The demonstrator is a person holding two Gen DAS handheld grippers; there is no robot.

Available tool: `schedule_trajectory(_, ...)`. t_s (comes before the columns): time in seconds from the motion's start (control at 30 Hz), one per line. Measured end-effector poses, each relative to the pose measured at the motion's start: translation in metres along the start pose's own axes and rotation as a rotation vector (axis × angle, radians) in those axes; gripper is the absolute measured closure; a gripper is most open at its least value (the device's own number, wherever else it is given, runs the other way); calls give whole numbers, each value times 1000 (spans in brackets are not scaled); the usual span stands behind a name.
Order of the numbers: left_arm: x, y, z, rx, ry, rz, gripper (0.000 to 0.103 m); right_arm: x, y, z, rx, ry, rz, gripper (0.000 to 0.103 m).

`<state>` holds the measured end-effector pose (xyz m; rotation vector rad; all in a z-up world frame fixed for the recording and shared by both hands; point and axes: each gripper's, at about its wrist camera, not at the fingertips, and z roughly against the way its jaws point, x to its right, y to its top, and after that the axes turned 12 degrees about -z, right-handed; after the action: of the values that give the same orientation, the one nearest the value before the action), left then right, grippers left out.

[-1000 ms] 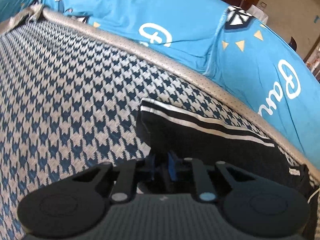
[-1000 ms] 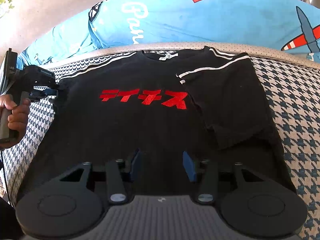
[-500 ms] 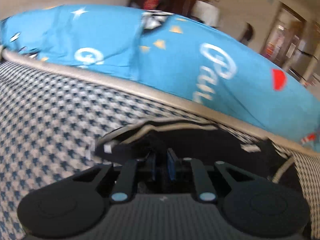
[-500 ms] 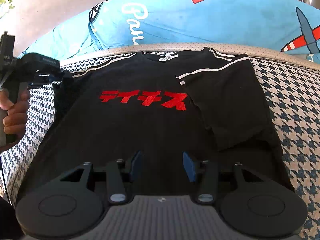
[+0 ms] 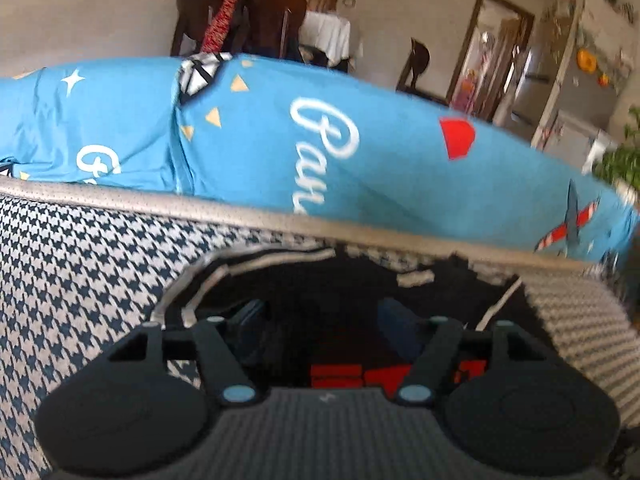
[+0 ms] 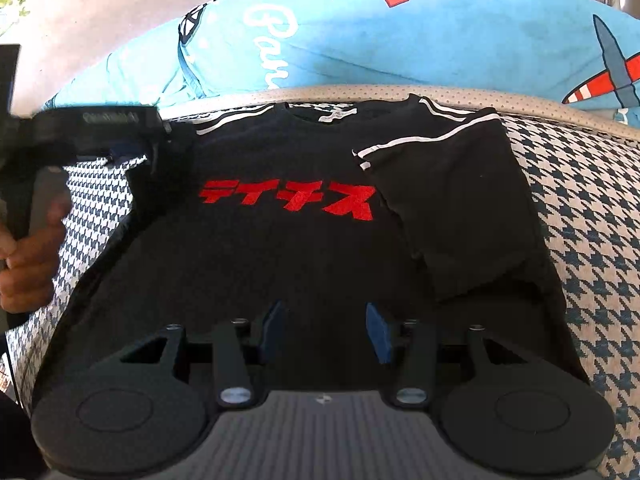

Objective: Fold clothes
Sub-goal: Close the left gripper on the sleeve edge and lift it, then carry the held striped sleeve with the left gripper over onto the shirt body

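Right wrist view, nearest part: the right hand-held gripper [image 6: 325, 326] is hovering over the lower hem area of the black T-shirt [image 6: 280, 264], its blue pads partly spread with only flat fabric beneath the gap and nothing pinched. Beyond it, the T-shirt is lying face up on the houndstooth sofa seat [image 6: 592, 216], red lettering [image 6: 288, 200] showing across the chest and the sleeve on the picture's right already lying folded inward over the body, white stripes visible along it. At the picture's left edge this view alone is showing a hand [image 6: 28, 264] gripping the handle of the left hand-held gripper [image 6: 148, 140], which is sitting at the shirt's other sleeve, where the cloth is bunching up dark and lifted. Farther back, a beige piped seat edge [image 6: 360, 94] and a blue printed cushion [image 6: 440, 28] are closing the scene.

Left wrist view, by contrast, is looking along the left hand-held gripper's [image 5: 320, 320] own fingers: its jaws are opening, with dark shirt fabric lying between and below the pads but no longer pressed by them. The picture is blurring. Only this view is showing the room behind the cushion: a dark wooden chair [image 5: 256, 12] draped with red cloth, and a doorway [image 5: 492, 48].
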<state>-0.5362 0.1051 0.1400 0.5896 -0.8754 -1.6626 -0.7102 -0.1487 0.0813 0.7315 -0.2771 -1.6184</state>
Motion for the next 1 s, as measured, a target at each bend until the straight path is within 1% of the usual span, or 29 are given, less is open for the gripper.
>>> schedule_trajectory(0.07,-11,4,7,17,-13,47,30,-1,0,-1,-3,0,2,56)
schedule_trajectory(0.17,-26,6,8,6,-58,124,29,-1,-1,-2,-7,-3,4,56)
schedule_trajectory(0.3,-43,5,9,-12,-37,188,29,-2,-1,-4,-12,-4,7,56)
schedule_trajectory(0.47,-63,-3,3,-89,-6,268,29,-4,-1,-4,-15,-5,11,56)
schedule_trajectory(0.57,-72,-11,-2,-146,-7,313,29,-3,-1,-5,-18,-5,9,56)
schedule_trajectory(0.67,-81,-19,-5,-187,-18,363,29,-4,-1,-6,-21,-6,15,56)
schedule_trajectory(0.8,-90,-28,-5,-217,-44,446,29,-6,-2,-8,-23,-9,29,56)
schedule_trajectory(1.0,-90,-34,-1,-243,-49,467,27,-7,-2,-9,-23,-14,43,56)
